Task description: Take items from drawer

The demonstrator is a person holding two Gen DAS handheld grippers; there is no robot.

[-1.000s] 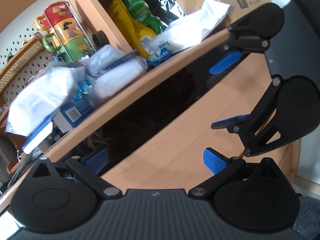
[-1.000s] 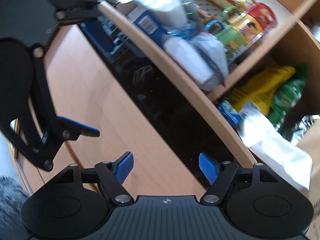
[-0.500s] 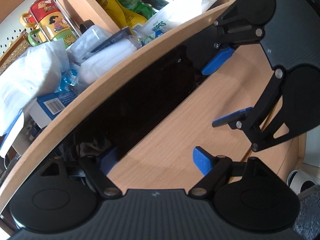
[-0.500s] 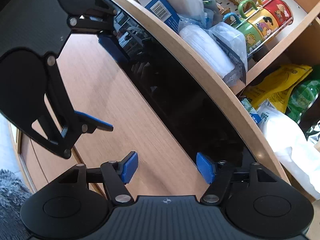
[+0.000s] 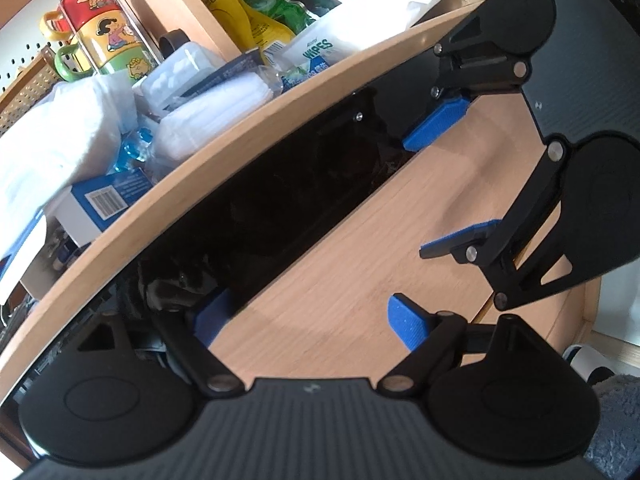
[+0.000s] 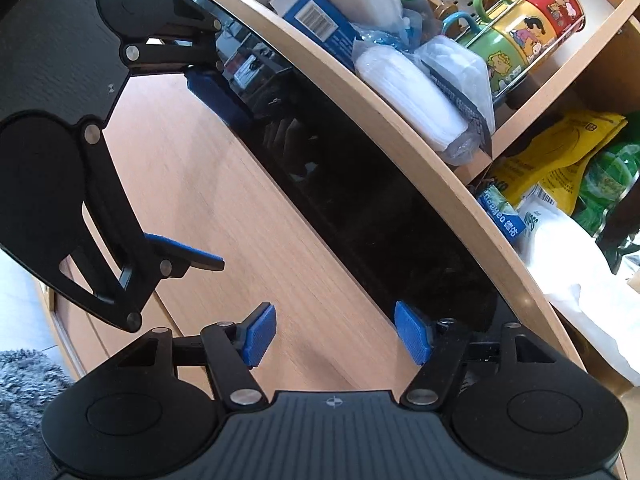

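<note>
The wooden drawer front [image 5: 340,280] [image 6: 208,192] stands out from the cabinet with a dark gap [image 5: 280,200] [image 6: 360,184] behind it; nothing inside the gap can be made out. My left gripper [image 5: 308,320] is open, one blue pad in the gap and one over the front face. My right gripper [image 6: 338,334] is open and straddles the same top edge. Each gripper shows in the other's view, the right one [image 5: 444,184] and the left one [image 6: 200,168], both open along the drawer front.
The shelf edge [image 5: 240,128] above the drawer carries white packs [image 5: 216,120], a blue box [image 5: 108,196], a wipes pack [image 5: 320,48], yellow and green snack bags [image 6: 560,160] and stacked cartoon mugs [image 5: 108,36]. A grey rug [image 6: 24,384] lies below.
The dark gap between the drawer front and the shelf has widened a lot. Both grippers stay open astride the drawer's top edge and have come back with it.
</note>
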